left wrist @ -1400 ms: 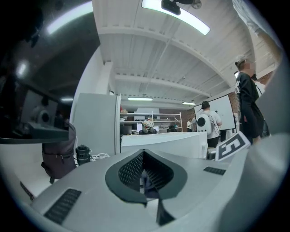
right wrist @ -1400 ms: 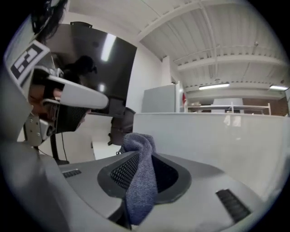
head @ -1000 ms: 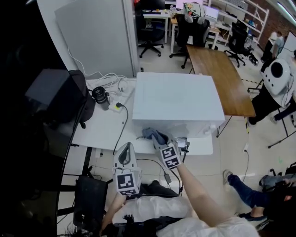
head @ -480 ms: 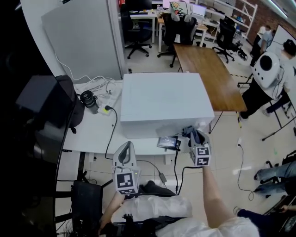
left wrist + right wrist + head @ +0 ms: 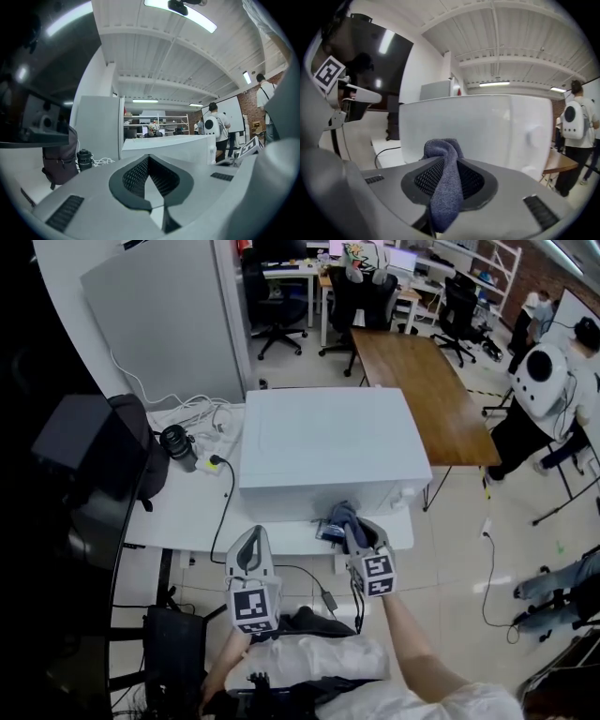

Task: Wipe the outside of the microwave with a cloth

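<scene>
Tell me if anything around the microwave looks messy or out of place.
Nothing spilled or damaged. The only untidy spot is a loose tangle of white cables on the white desk, left of the microwave, and a black cord trails off the desk's front edge. The cloth is bunched in the right gripper.

Dark flat item (image 5: 323, 530) half hidden under cloth (image 5: 341, 515), kind unclear, person (image 5: 574, 381) cropped at right edge, head view's left side lost in darkness.
</scene>
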